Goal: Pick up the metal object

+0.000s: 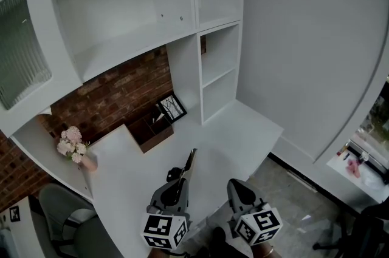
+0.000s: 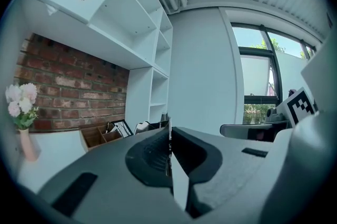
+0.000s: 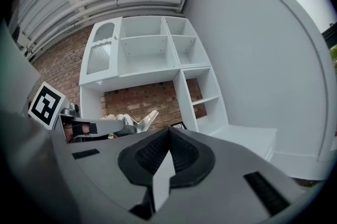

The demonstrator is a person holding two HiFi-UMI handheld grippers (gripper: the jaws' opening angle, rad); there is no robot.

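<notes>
The metal object is a thin silvery piece that sticks out forward from my left gripper, held above the white desk. In the left gripper view the jaws of the left gripper are closed on its thin edge. My right gripper hovers just to the right, over the desk's front edge. Its jaws are shut with nothing between them. The right gripper view shows the shiny metal object at the left, poking out of the left gripper.
A wooden organiser box and a framed picture stand at the back of the desk by the brick wall. A vase of pink flowers sits at the left. White shelves rise behind. A chair is at lower left.
</notes>
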